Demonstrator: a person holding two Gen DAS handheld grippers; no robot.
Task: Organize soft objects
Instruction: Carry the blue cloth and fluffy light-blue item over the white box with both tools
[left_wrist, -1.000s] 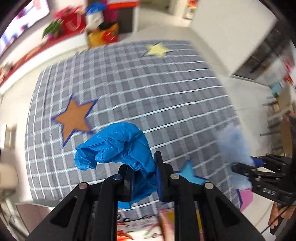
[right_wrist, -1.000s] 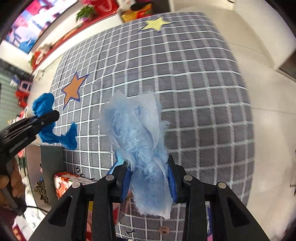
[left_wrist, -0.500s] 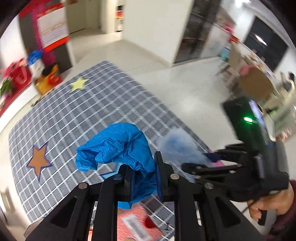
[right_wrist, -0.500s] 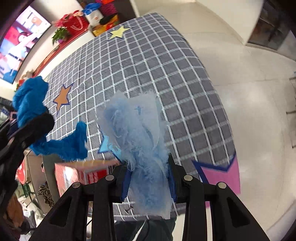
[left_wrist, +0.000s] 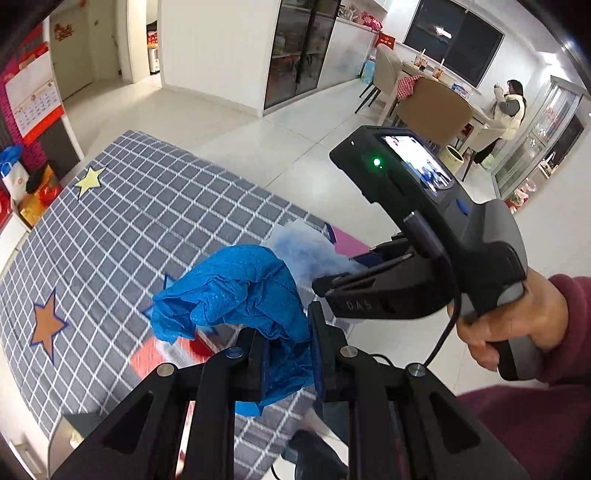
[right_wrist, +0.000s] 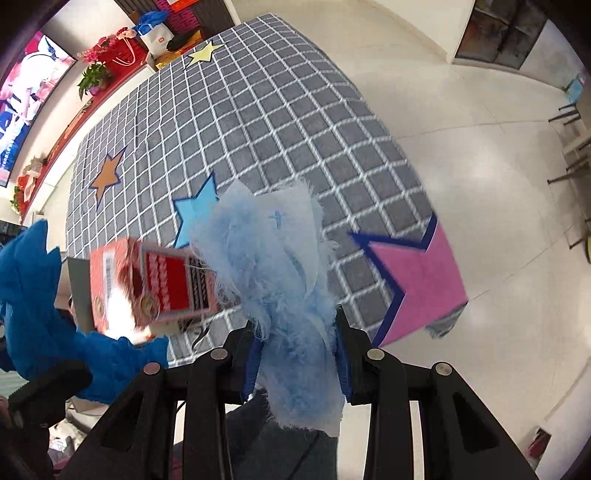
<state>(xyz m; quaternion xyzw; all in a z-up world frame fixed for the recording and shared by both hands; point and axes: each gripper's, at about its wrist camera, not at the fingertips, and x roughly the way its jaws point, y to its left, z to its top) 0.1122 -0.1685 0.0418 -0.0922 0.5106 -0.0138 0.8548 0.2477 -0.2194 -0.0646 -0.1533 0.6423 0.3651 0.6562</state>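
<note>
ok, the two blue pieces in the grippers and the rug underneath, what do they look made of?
Dark blue cloth in the left gripper: thin, crinkly, dimpled, likely nonwoven fabric. Pale blue piece in the right gripper: fluffy pile with frayed edges on a smooth backing, probably faux fur. Grey checked rug: matte, short pile, looks felt-like.

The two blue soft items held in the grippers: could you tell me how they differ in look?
The dark blue cloth is saturated blue, smooth and crumpled; the fluffy pale cloth is light blue with frayed, furry edges. The first sits in the left gripper, the second in the right gripper. Both are clamped and held above the checked rug.
</note>
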